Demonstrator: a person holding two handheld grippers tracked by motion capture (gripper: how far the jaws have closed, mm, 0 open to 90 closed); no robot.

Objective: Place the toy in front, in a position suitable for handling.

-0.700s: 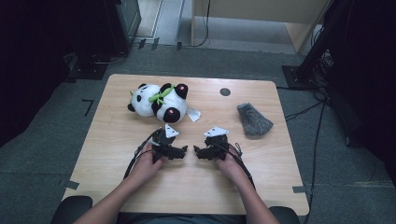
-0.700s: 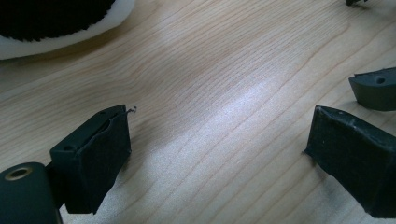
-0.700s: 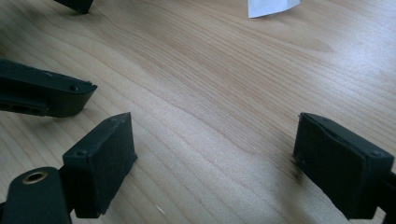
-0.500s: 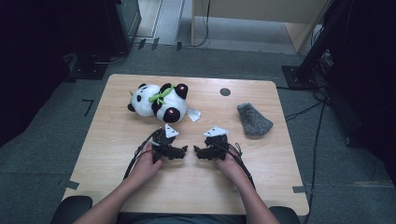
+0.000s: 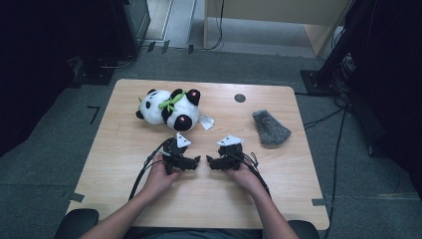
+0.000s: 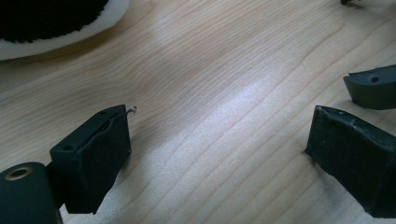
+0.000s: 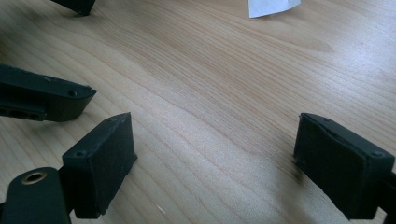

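1. The plush panda (image 5: 170, 107) lies on its side on the far left part of the wooden surface (image 5: 124, 164), its long axis running left to right across the high view; its head points left and its feet, with red dots on the soles, point right and toward the person; a green leaf sits at its neck.
2. A white tag (image 5: 206, 122) lies flat just beside the panda's near right foot; a corner of it shows at the top of the right gripper view (image 7: 272, 6).
3. The left gripper (image 5: 195, 160) rests low on the surface just nearer the person than the panda, with bare wood between; its fingers (image 6: 93, 163) stand wide apart with nothing between them; the panda's white and black fur (image 6: 56, 23) shows up and to the left in the left gripper view.
4. The right gripper (image 5: 211, 161) sits tip to tip with the left one, fingers (image 7: 100, 168) likewise spread and empty.
5. The relation that counts: the panda lies straight ahead of the left gripper and off to the far left of the right one, so the left hand looks the nearer; a grasp across the body's short width seems the easier.
6. A grey fuzzy cloth (image 5: 270, 128) lies well apart on the right; a dark round mark (image 5: 240, 97) sits near the far edge.
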